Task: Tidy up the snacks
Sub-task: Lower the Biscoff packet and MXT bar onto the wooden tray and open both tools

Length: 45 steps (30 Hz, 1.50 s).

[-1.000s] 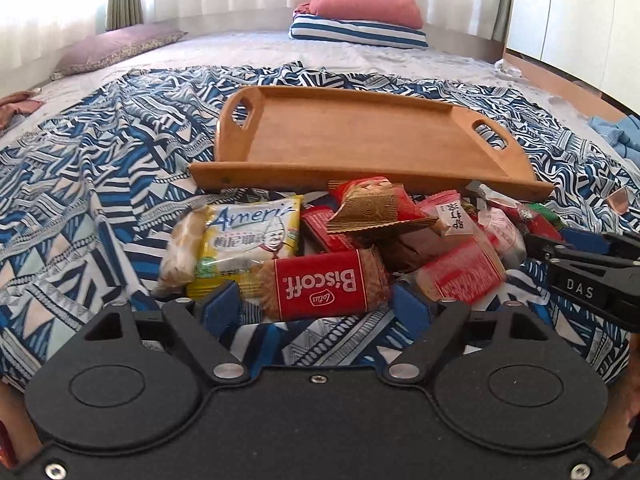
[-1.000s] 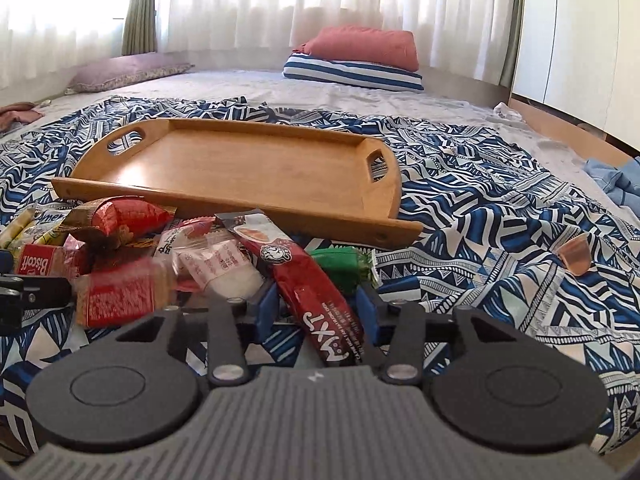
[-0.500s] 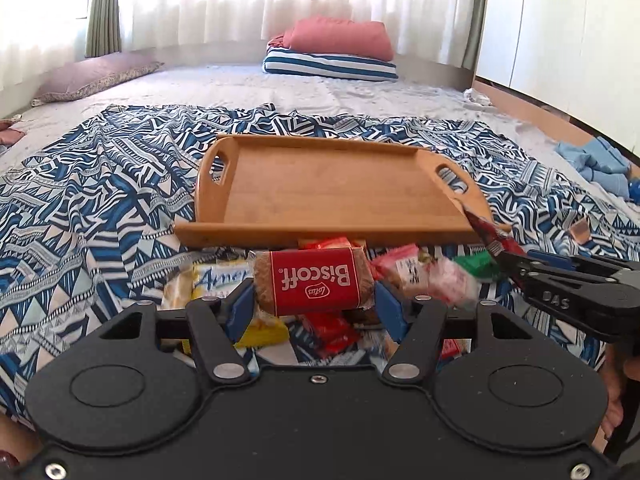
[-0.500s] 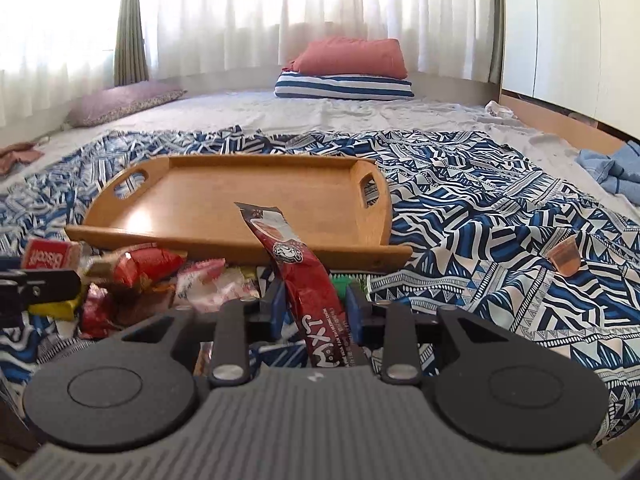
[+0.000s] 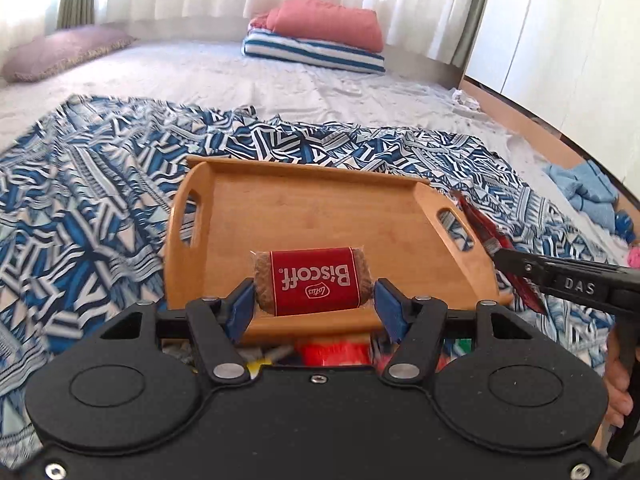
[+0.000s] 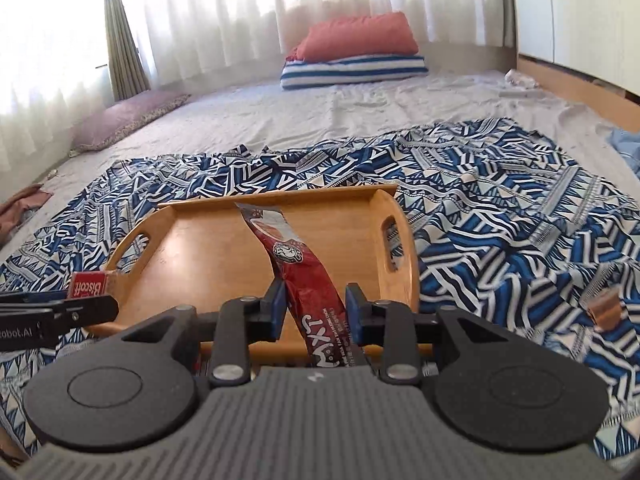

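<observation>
On the bed, both snacks have left the pile: my left gripper (image 5: 314, 304) pinches the Biscoff pack (image 5: 312, 280), my right gripper (image 6: 314, 312) the red stick sachet (image 6: 308, 280) (tray (image 5: 320, 208) next).

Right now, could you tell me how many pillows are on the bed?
3: a red pillow stacked on a striped pillow at the far end by the curtains, and a mauve pillow at the far left. Others may be out of view.

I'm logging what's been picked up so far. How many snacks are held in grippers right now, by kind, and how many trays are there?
Biscoff biscuit pack, in the left gripper: 1
Red stick sachet, in the right gripper: 1
Wooden tray, nothing lying in it: 1
Total: 3, of which 2 are snacks held
</observation>
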Motion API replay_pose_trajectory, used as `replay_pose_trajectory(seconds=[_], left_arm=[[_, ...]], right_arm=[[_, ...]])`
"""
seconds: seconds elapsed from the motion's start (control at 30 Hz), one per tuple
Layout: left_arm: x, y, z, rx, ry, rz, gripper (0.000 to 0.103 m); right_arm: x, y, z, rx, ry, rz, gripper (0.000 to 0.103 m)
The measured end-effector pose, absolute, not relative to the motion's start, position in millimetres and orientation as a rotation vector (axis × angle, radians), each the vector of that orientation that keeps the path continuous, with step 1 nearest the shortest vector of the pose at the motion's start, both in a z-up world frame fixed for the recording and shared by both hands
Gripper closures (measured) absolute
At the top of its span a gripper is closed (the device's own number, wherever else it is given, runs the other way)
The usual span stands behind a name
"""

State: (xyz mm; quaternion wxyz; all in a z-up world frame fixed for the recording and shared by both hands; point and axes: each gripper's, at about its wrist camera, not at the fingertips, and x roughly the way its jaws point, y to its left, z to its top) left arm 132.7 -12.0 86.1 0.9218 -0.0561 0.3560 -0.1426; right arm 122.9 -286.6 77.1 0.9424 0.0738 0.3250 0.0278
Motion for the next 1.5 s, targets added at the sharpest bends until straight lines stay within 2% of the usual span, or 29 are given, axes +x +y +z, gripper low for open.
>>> replay_pose_trajectory(seconds=[0.17,0.47,1.3,1.33,1.37,1.5], left_arm=[[183,-10,76,-0.203,0.806,-0.309,0.042],[227,-23,42,-0.152,0.870,-0.256,0.042],[233,-41,18,-0.040,0.862,-0.249,0.041],[232,-42,18,-0.035,0.862,-0.249,0.041],[232,-43,18,-0.032,0.863,-0.248,0.040],[228,-40,20,-0.029,0.859,-0.244,0.024]], right_arm=[[176,-285,69,0.213,0.750,0.085,0.067],[220,-278,37,0.236,0.835,0.034,0.067],[219,-273,10,0.195,0.848,0.046,0.065],[219,-273,10,0.195,0.848,0.050,0.063],[219,-273,10,0.196,0.846,0.056,0.052],[215,-273,13,0.197,0.823,0.061,0.038]])
